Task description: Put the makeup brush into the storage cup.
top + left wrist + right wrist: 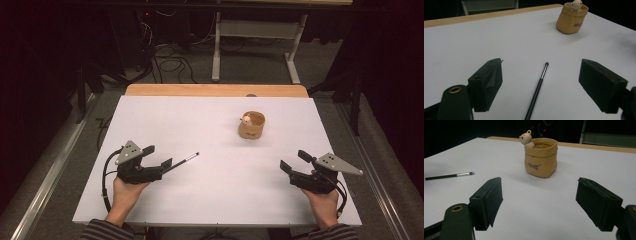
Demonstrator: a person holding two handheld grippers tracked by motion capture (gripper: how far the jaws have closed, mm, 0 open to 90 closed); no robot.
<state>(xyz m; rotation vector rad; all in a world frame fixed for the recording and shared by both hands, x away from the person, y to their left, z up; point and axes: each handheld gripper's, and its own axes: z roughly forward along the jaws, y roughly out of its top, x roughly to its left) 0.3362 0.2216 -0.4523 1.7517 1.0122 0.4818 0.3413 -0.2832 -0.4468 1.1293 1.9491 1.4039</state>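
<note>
A thin black makeup brush (183, 162) (537, 90) (449, 176) lies flat on the white table (215, 190), its tip toward the cup. A tan bag-shaped cup (251, 125) (572, 18) (540, 157) with a small bear figure on its rim stands at the right of the table's middle. My left gripper (161, 156) (541, 82) rests at the near left, open, with the brush's handle lying between its jaws, untouched. My right gripper (295, 161) (539, 202) sits at the near right, open, with nothing in it, pointing toward the cup.
A bare wooden strip (215, 90) runs along the table's far edge. Beyond it on the floor stand a white desk frame (255, 45) and loose cables (170, 62). A metal rail (50, 165) runs along the table's left side.
</note>
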